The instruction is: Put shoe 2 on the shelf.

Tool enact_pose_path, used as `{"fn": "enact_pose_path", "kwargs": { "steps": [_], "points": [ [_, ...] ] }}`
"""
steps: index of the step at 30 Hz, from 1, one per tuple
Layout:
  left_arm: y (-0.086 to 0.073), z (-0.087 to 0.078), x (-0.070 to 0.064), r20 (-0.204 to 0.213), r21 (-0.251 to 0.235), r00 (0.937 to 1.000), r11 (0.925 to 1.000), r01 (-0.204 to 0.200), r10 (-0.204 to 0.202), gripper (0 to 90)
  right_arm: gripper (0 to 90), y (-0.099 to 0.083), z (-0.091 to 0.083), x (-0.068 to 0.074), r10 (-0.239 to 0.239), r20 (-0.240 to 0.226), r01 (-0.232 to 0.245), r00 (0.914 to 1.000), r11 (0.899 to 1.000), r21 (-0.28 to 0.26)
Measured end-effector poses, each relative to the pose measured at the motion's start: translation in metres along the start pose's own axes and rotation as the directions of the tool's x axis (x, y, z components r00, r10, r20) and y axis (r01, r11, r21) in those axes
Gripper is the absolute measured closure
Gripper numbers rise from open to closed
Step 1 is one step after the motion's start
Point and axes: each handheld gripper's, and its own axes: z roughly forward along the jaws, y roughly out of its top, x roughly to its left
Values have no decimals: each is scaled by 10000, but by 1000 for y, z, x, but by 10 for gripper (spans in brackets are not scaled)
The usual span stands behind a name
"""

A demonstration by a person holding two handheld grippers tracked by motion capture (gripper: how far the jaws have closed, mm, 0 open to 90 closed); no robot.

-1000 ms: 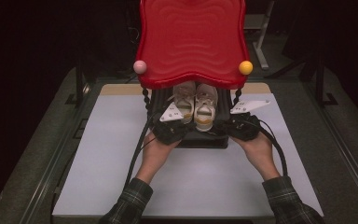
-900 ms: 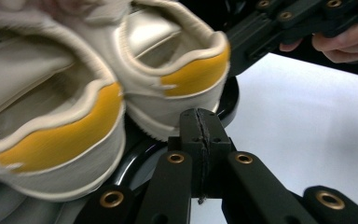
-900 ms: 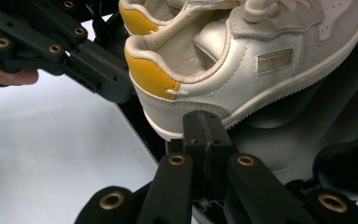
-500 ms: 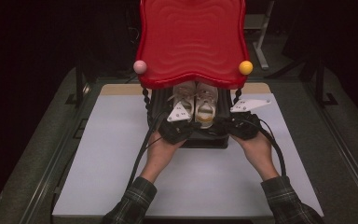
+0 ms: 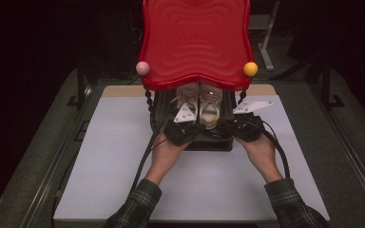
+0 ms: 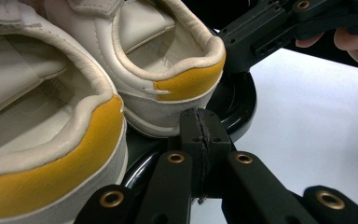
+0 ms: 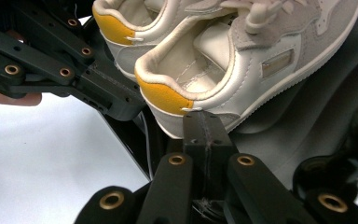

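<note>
Jaws of both grippers are pressed together with nothing between them. Left gripper (image 6: 200,126): its black jaws meet in a tight seam, tip just beside the heel of a small cream leather shoe with a mustard-yellow heel tab (image 6: 168,60); contact cannot be confirmed. Right gripper (image 7: 204,128): same seam, tip at the yellow heel tab of that same shoe. The second cream shoe of the pair (image 6: 37,140) sits alongside on the person's left, the two touching.

Location: in the high view both shoes stand heels toward the person on a black rack base (image 5: 209,140), under a glossy red wavy-edged plastic top panel (image 5: 195,42) with a pink ball (image 5: 142,68) and a yellow ball (image 5: 250,69) at its near corners. The rack stands on a pale grey surface (image 5: 114,156).

Risks, judged:
- Jaws shut at the heel can only push; a push would likely slide a shoe deeper under the panel or twist it against its mate.
- Both tips converge on one shoe, so the grippers could collide.
- Lifting a hand risks knocking the red panel overhead.
- Trailing cables (image 5: 145,156) lie near the rack's twisted posts (image 5: 148,105) and could snag.

Writing: none legible; no brand mark readable on the shoes or rack.
</note>
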Motion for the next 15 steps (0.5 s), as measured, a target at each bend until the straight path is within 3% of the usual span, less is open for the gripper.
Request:
{"fn": "enact_pose_path", "kwargs": {
  "steps": [5, 9, 15],
  "points": [
    [-1, -13, 2, 159, 25, 9998, 10000, 83, -83, 803, 882, -2, -8, 1, 106, -206, -110, 9997, 9998, -178],
    [-6, -26, 2, 306, -85, 9991, 9995, 303, -301, 671, 742, -5, -17, 2, 191, -423, -200, 9989, 9996, -219],
    [-16, -43, 0, 418, 164, 9980, 9988, 461, -468, 501, 591, -16, -27, 4, 156, -445, -166, 9989, 9996, -219]
  ]
}}
